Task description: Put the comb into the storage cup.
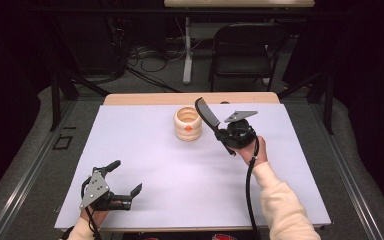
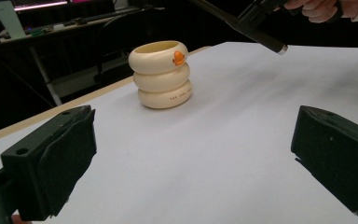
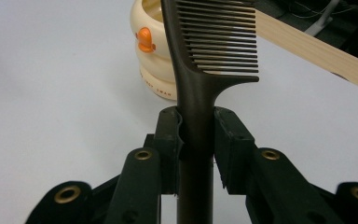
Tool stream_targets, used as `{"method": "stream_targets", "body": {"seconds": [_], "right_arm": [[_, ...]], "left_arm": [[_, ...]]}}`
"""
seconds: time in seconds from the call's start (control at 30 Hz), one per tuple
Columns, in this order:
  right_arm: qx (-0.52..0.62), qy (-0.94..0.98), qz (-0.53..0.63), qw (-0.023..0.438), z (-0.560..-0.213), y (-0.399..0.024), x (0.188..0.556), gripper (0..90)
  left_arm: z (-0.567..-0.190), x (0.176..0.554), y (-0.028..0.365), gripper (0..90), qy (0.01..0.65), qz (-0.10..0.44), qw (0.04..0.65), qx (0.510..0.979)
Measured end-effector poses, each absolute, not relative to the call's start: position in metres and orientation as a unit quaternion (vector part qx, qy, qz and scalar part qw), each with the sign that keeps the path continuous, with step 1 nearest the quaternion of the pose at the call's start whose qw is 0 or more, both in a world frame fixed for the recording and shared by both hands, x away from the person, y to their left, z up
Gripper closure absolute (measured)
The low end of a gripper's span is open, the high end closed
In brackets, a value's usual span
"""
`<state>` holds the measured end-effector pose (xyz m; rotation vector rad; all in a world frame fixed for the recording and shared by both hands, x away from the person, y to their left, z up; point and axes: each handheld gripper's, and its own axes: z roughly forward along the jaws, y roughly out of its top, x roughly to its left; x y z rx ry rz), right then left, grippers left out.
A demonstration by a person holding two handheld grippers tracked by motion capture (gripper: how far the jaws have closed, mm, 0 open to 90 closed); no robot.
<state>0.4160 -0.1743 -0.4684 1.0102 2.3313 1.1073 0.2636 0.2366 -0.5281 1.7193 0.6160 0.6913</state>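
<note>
Comb (image 3: pixel 200 60) handle sits clenched in my right claw (image 3: pixel 196 135), at three o'clock from the cream holder (image 1: pixel 187 123); my left claw (image 1: pixel 122 179) gapes released.

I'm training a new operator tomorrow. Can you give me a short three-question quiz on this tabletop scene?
1. True or false: the right gripper is shut on the handle of the black plastic comb.
2. Which way do the comb's teeth end point in the high view: A) toward the cream ringed ceramic cup, B) toward the person?
3. What does the left gripper hold?

Key: 1. True. 2. A, up and leftward, ending beside the cup. 3. Nothing; it is open, resting low over the white table sheet.
</note>
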Motion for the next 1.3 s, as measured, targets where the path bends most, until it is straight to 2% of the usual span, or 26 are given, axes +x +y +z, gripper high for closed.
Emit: {"method": "stream_targets", "body": {"seconds": [1.3], "right_arm": [[0.348, 0.81, 0.435, 0.183, -0.454, -0.158, 0.438, 72.4]], "left_arm": [[-0.529, 0.264, 0.236, 0.0, 0.263, 0.293, 0.56, 0.729]]}}
